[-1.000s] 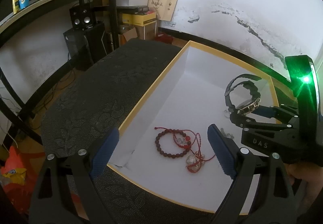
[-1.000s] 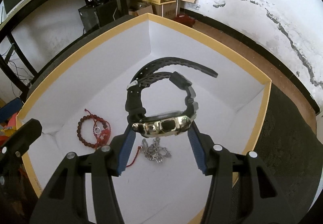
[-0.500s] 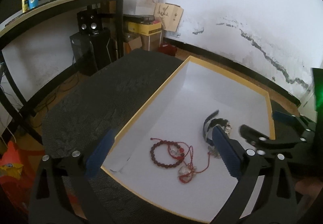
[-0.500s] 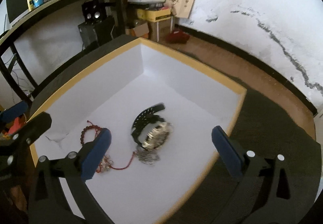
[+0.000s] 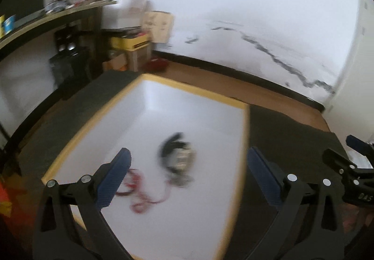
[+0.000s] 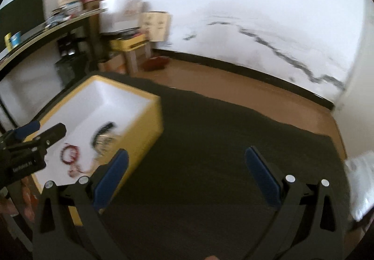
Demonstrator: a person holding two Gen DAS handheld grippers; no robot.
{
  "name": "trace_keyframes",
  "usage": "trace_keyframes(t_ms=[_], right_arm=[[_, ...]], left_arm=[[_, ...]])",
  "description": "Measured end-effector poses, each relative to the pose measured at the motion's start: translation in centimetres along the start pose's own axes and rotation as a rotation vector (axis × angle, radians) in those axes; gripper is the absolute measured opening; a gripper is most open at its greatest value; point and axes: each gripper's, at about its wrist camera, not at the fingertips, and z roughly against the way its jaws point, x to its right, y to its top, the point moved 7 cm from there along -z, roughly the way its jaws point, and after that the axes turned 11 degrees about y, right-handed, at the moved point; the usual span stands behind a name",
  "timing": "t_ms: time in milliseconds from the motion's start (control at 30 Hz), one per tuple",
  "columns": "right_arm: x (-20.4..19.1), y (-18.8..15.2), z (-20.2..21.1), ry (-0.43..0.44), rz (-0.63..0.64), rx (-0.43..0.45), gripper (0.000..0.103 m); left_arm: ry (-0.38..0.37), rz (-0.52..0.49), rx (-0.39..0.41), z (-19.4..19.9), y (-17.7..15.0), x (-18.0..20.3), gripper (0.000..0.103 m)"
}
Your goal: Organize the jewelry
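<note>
A yellow-rimmed white box [image 5: 244, 143] sits on the dark table. Inside lie a black watch with a gold face [image 5: 177, 154], a silver chain [image 5: 181, 180] under it and a red bead bracelet with red cord [image 5: 140, 199]. My left gripper [image 5: 187, 180] is open and empty above the box's near end. My right gripper [image 6: 185, 180] is open and empty over the dark table surface [image 6: 210, 154], to the right of the box [image 6: 152, 117]. The watch [image 6: 102, 137] and the bracelet [image 6: 70, 154] also show in the right wrist view. Both views are blurred.
A dark desk [image 5: 58, 19] with clutter stands at the back left, cardboard boxes [image 5: 131, 49] on the floor beneath it. A white cracked wall [image 5: 257, 33] runs behind. Something white [image 6: 360, 187] lies at the table's right edge.
My right gripper let go of the watch into the box, opened, then pulled back and swung right over the table. My left gripper drew back and up.
</note>
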Motion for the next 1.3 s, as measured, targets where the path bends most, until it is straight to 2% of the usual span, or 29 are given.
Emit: trace_keyframes(t_ms=[167, 333, 433, 600, 833, 933, 1300], right_arm=[[8.2, -2.9, 5.1, -0.125, -0.113, 0.04, 0.096], [15.6, -7.2, 8.8, -0.221, -0.22, 0.029, 0.096], [18.5, -9.4, 10.2, -0.257, -0.262, 0.022, 0.096], [22.1, -12.2, 11.8, -0.286, -0.303, 0.016, 0.096], [23.5, -12.7, 10.3, -0.256, -0.316, 0.017, 0.096], [22.9, -12.8, 9.4, -0.234, -0.306, -0.008, 0.096], [22.3, -12.0, 8.0, -0.226, -0.293, -0.015, 0.096]], left_arm=[[-0.091, -0.091, 0.014, 1.6, -1.0, 7.9, 0.097], [-0.179, -0.182, 0.02, 3.4, -2.7, 16.0, 0.097], [-0.211, -0.241, 0.021, 4.2, -4.1, 20.2, 0.097], [-0.224, -0.316, 0.017, 4.6, -6.4, 24.4, 0.097], [-0.197, -0.337, -0.003, 3.4, -7.6, 25.4, 0.097], [-0.184, -0.332, -0.006, 2.7, -7.4, 25.4, 0.097], [-0.173, -0.331, -0.015, 1.7, -7.1, 25.0, 0.097]])
